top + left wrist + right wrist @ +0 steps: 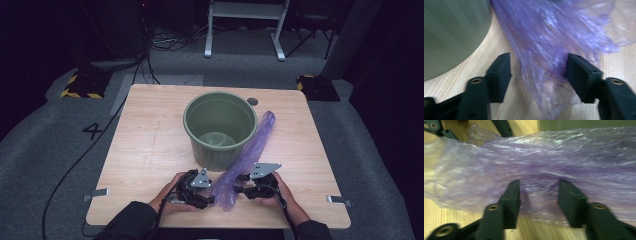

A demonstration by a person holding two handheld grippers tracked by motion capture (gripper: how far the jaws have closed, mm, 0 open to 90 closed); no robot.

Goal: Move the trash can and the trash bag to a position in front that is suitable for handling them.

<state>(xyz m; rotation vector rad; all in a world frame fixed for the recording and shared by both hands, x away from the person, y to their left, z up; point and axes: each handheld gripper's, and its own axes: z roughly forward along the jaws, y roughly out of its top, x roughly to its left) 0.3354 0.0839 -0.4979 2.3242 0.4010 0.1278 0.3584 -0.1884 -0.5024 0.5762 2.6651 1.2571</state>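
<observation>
Lying beside the green bucket (pixel 220 129), the purple plastic bag (pixel 245 155) sits between both half-open grippers (left gripper (pixel 204 196), right gripper (pixel 241 184)), unpinched; closing on one thin layer risks slipping.

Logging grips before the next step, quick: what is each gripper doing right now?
Left gripper: open, jaws either side of the crumpled purple plastic bag, left pad clear of it.
Right gripper: open, jaws pushed into the same bag, not clamped.

Purple plastic bag (pixel 245 157) — translucent, bunched long, flat on table, against green bucket (pixel 220 129) — upright, empty.
</observation>
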